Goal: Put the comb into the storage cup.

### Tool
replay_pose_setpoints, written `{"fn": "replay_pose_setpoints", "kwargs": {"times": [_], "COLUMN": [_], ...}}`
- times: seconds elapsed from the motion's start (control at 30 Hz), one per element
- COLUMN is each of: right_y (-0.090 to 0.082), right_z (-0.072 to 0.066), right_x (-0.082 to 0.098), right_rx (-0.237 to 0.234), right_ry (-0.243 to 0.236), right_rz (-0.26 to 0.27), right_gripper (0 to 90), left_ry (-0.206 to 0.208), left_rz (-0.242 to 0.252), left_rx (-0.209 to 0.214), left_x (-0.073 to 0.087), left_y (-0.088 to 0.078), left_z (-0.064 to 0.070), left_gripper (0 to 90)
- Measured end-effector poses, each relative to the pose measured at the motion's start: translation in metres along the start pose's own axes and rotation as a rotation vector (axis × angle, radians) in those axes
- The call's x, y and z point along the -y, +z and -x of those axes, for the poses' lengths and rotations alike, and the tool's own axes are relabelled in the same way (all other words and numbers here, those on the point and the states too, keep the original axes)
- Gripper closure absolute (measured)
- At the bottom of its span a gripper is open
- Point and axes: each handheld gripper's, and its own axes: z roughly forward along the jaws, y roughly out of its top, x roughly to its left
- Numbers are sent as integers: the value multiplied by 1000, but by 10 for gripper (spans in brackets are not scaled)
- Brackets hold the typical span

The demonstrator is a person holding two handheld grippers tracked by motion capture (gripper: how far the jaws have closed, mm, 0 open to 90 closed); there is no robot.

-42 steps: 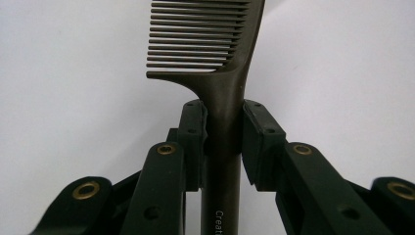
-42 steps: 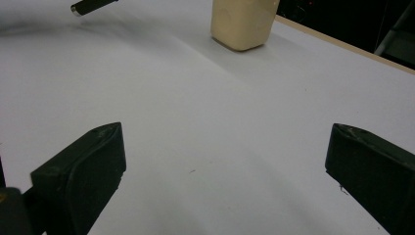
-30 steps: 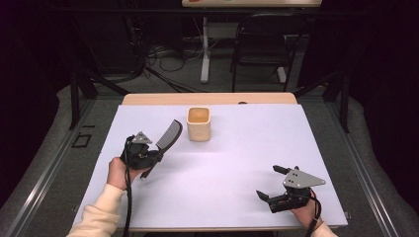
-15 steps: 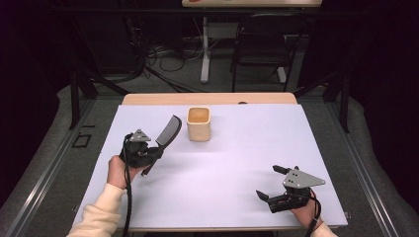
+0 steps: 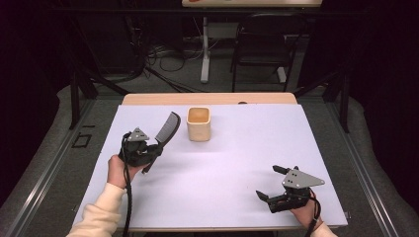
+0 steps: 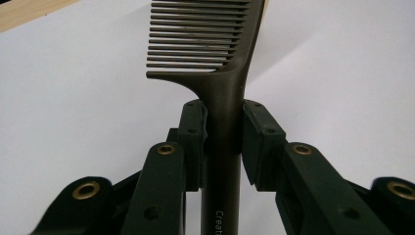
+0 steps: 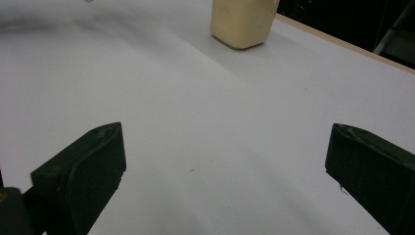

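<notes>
Comb [image 5: 167, 128] sits clamped by its handle in the left gripper [image 5: 148, 147], teeth slanting up-right toward the cup [image 5: 198, 123]; right gripper [image 5: 272, 183] gapes wide, lower right.

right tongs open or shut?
Open. In the right gripper view the right tongs have their jaws spread wide with bare white table between them; nothing is held.

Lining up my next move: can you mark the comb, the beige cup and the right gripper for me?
comb [image 6: 222, 93]: left gripper view, on the neck below the teeth.
beige cup [image 5: 198, 129]: high view, on its front wall.
right gripper [image 5: 272, 182]: high view, midway between its open fingertips.
</notes>
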Motion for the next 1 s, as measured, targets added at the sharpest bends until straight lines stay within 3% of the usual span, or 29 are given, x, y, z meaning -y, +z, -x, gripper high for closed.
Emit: {"fn": "replay_pose_setpoints", "kwargs": {"times": [0.6,1.0], "right_y": [1,1], "right_z": [0,1], "right_x": [1,1], "right_rx": [-6,-6], "right_ry": [6,10], "right_rz": [-3,0], "right_gripper": [12,12], "left_ry": [31,23], "left_rz": [76,101], "left_rx": [-14,-20], "left_x": [-24,-31], "left_y": [-2,1], "left_z": [3,0], "left_gripper": [723,722]}}
